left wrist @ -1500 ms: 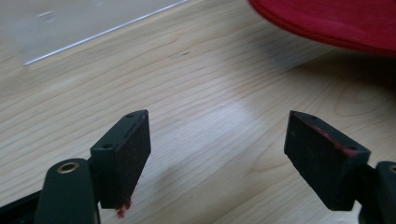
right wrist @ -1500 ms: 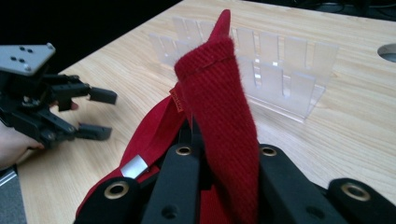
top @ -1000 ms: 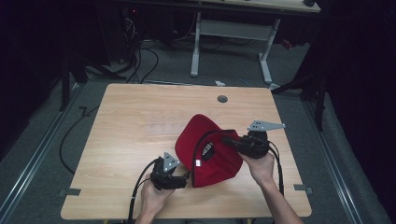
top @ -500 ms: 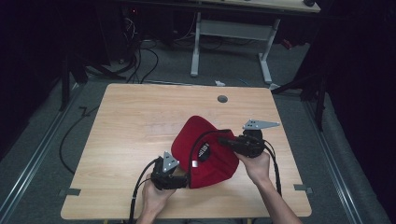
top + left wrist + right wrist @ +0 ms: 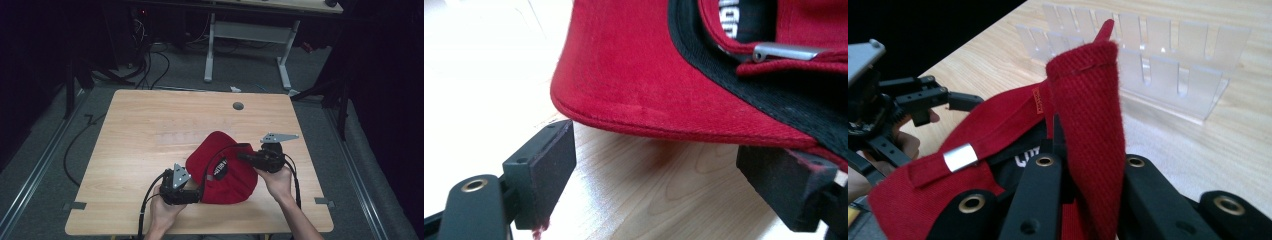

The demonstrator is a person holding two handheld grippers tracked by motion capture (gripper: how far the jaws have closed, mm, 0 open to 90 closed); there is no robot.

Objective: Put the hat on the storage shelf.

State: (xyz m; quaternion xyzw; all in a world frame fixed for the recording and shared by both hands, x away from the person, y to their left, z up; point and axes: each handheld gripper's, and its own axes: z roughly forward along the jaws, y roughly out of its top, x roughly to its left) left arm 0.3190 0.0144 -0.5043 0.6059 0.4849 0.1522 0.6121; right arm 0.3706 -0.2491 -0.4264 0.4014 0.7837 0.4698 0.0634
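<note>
A red cap [image 5: 222, 167] lies upside down on the wooden table [image 5: 150, 130], its black inner band and label facing up. My right gripper [image 5: 250, 157] is shut on a fold of the cap's red fabric [image 5: 1083, 100], which stands up between the jaws of the right gripper [image 5: 1088, 170]. A metal strap buckle [image 5: 960, 156] shows beside that fold. My left gripper [image 5: 192, 195] is at the cap's near left edge. In the left gripper view the left gripper [image 5: 659, 160] is open, a jaw on each side just under the brim [image 5: 634, 90], which sits off the wood.
A clear slotted acrylic rack [image 5: 1148, 55] stands on the table beyond the cap. A round cable hole [image 5: 238, 106] lies near the far edge. Cables [image 5: 150, 200] trail from the grippers off the near edge. Another desk's legs [image 5: 245, 30] stand behind the table.
The cap and my right gripper, still holding it, have shifted slightly toward the near edge. The left gripper has barely moved.
</note>
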